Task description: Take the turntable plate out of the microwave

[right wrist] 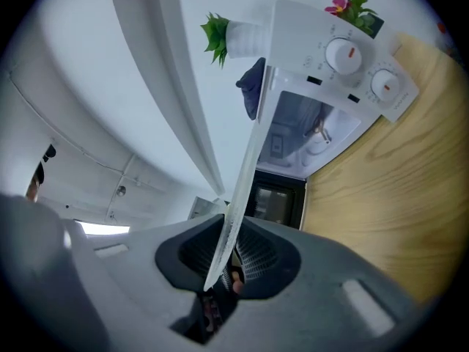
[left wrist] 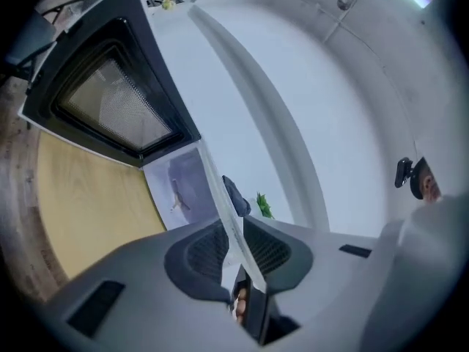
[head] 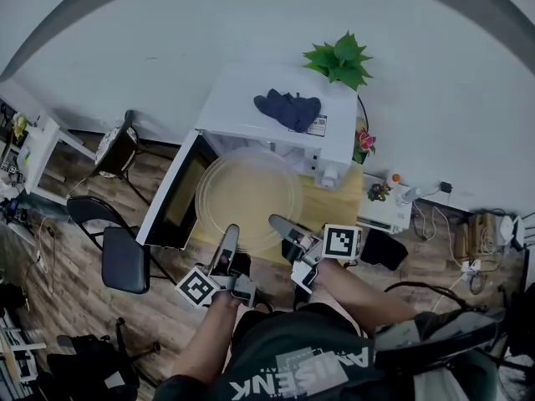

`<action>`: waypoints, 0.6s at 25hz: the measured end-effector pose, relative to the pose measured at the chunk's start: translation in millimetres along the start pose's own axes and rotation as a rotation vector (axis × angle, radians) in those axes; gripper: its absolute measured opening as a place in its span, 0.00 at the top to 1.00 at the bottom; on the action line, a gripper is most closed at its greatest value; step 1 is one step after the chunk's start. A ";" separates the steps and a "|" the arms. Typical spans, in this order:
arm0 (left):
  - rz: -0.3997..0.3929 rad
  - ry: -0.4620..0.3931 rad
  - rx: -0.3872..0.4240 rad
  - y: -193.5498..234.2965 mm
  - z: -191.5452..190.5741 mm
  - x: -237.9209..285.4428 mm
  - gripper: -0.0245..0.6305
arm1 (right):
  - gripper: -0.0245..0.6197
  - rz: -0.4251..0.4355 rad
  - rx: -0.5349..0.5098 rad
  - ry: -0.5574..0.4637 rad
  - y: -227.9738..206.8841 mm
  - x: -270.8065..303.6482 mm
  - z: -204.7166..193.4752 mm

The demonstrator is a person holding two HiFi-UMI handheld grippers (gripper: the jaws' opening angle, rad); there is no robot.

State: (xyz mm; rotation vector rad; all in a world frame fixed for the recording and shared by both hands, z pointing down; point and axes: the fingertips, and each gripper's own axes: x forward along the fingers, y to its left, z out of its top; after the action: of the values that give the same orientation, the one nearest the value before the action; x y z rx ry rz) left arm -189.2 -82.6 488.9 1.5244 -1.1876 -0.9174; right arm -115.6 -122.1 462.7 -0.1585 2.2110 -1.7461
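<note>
Our left gripper [head: 228, 239] pinched the near-left rim of the glass turntable plate [head: 248, 192]; in the left gripper view the plate's edge ran straight between the ribbed pads [left wrist: 207, 251], which pressed on it from either side; our right gripper [head: 282, 224] clamped the near-right rim the same way, its jaws narrow on the thin glass; both grippers pointed forward at about level, their marker cubes nearest us; our forearms reached up from the bottom of the head view, the left one [head: 207, 341] nearly straight, the right one [head: 359, 286] angled in from the right; the plate hung about flat between the grippers, outside the cavity, in front of the microwave [head: 251, 107] and over the wooden table [head: 334, 207]; the microwave's door [head: 171, 195] stood swung out to the left; a dark blue cloth [head: 288, 109] lay on its top, with a green plant [head: 338, 59] behind.
</note>
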 end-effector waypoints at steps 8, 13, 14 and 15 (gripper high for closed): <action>-0.032 0.050 0.026 -49.4 25.9 -11.6 0.87 | 0.87 0.041 -0.095 0.014 47.7 21.9 -2.1; -0.075 0.088 0.065 -76.1 40.5 -13.2 0.87 | 0.87 -0.014 -0.119 -0.014 64.1 27.2 -0.7; -0.076 0.095 0.074 -80.2 42.4 -14.4 0.87 | 0.87 -0.038 -0.116 -0.018 64.0 26.4 -1.2; -0.078 0.099 0.083 -84.6 44.6 -15.0 0.87 | 0.87 -0.048 -0.116 -0.021 66.0 26.6 -1.2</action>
State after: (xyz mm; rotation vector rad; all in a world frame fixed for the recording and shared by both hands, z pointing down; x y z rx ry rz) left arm -213.8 -73.0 395.7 1.6734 -1.1138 -0.8417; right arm -134.0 -112.1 394.7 -0.2577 2.3124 -1.6327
